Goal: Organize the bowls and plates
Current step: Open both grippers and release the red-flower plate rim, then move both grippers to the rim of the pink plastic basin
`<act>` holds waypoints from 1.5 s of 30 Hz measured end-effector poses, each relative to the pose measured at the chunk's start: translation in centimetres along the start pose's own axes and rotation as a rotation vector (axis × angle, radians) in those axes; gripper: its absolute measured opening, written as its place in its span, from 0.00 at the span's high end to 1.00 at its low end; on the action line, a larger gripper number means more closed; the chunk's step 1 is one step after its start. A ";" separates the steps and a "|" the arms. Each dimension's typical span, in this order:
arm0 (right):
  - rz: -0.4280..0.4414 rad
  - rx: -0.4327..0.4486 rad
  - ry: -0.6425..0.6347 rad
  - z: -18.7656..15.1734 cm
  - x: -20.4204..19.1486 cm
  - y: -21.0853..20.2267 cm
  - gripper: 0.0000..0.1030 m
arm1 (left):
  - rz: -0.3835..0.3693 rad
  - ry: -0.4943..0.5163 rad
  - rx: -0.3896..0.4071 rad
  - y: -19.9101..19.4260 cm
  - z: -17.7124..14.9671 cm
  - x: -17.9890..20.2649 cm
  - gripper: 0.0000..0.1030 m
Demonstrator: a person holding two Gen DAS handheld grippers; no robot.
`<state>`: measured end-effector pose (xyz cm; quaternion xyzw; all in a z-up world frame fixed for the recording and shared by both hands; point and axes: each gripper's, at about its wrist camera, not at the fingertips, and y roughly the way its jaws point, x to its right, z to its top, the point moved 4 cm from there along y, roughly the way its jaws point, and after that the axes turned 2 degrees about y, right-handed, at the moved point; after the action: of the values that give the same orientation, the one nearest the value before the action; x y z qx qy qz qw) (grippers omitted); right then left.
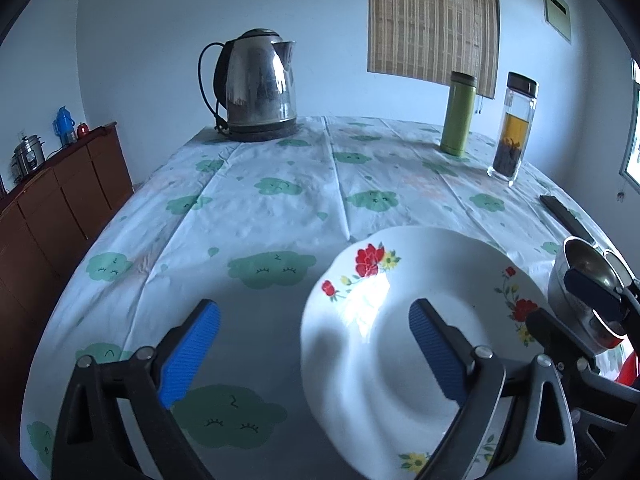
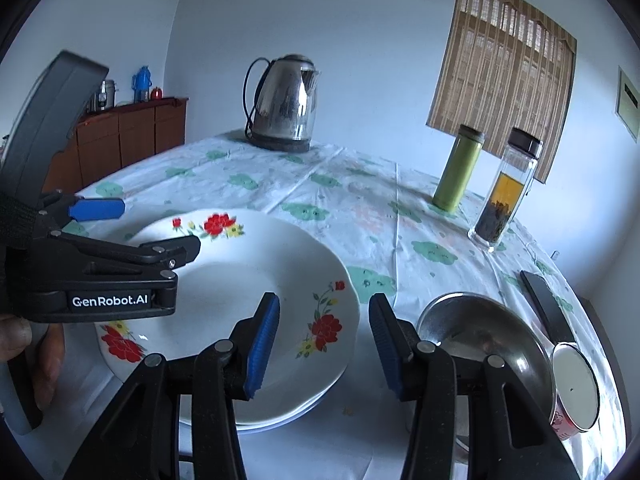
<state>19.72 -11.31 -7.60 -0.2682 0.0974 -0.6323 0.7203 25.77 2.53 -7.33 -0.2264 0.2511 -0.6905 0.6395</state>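
Right wrist: glass bottle (image 2: 504, 192), amber tea, dark leaves

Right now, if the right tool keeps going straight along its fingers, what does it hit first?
Probably the white flowered plate's right rim or the cloud-print tablecloth beside it; the right tool straddles that edge, open. Depth unclear.

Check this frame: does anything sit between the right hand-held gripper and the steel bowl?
Nothing visible does. The right hand-held gripper stands open over bare tablecloth, with the steel bowl just beside its right finger.

Glossy ceramic plate (image 2: 240, 280), shiny steel bowl (image 2: 488, 336), matt creased tablecloth (image 1: 280, 184).
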 end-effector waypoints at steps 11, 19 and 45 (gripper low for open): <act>0.011 0.127 0.022 1.0 -0.4 -2.2 0.52 | 0.003 -0.044 0.025 -0.5 0.1 -1.1 0.05; 0.051 0.224 0.049 1.3 -0.3 -6.4 0.49 | 0.008 -0.071 0.081 -1.6 0.6 -1.5 0.05; 0.122 0.242 0.193 -3.4 7.7 -16.7 0.39 | -0.111 0.031 0.161 -9.6 -1.5 8.8 0.05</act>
<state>5.12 -20.52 -0.35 -0.1111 0.1052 -0.6171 0.7719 16.72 -5.61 -2.46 -0.1771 0.1920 -0.7461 0.6125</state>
